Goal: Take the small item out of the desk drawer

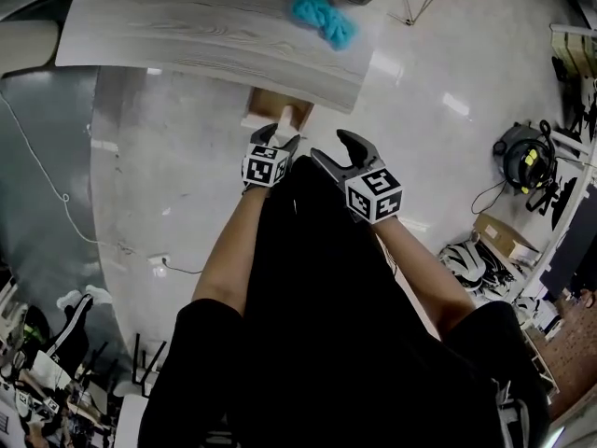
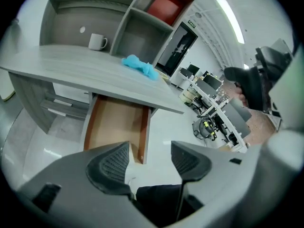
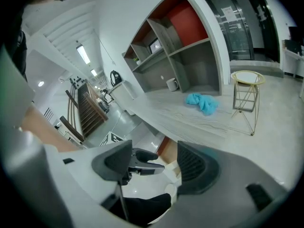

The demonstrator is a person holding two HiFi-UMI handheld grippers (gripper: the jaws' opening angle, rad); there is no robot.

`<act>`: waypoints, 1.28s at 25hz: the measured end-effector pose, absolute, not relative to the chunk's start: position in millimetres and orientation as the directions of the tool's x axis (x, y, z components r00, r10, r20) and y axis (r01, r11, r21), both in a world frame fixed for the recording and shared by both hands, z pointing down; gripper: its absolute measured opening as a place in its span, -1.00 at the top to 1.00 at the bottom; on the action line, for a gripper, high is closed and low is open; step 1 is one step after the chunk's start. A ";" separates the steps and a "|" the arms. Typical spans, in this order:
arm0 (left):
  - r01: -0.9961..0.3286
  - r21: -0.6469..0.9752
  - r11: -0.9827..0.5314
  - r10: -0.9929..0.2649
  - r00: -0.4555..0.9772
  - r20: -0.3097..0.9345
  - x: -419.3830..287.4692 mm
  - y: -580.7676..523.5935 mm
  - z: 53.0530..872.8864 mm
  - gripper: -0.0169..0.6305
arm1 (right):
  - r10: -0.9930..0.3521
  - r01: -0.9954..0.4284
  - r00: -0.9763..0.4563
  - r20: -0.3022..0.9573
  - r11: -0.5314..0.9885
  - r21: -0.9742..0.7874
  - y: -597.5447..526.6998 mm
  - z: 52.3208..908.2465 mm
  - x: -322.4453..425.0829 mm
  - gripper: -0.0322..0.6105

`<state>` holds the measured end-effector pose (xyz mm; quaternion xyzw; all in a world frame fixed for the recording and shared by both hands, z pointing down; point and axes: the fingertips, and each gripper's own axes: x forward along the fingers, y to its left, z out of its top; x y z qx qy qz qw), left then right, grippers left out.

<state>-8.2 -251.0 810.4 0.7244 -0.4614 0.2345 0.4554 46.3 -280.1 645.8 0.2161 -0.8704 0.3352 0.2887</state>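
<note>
Drawer stands open beneath counter; left gripper and right gripper both wide, empty. Next: reach inside; item not visible.

Looks like an open-plan office.
Shows, in the left gripper view, a desk at 11 o'clock, cubby shelves with a mug at 12, monitor-topped workstations at 3, strip lights at 1.
</note>
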 end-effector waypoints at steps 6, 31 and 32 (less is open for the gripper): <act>-0.886 0.425 -0.184 -0.403 0.462 0.790 -7.7 -249.3 847.6 0.17 | -0.170 -0.574 -0.735 0.657 0.673 -0.467 -277.1 662.3 47.6 0.03; -0.888 0.401 -0.224 -0.240 0.449 0.861 -9.6 -268.7 929.8 0.17 | -0.180 -0.648 -0.689 0.702 0.587 -0.485 -262.7 711.0 62.9 0.03; -0.891 0.392 -0.228 -0.232 0.441 0.867 -9.2 -268.4 932.5 0.17 | -0.182 -0.652 -0.686 0.704 0.583 -0.485 -262.2 711.8 64.0 0.03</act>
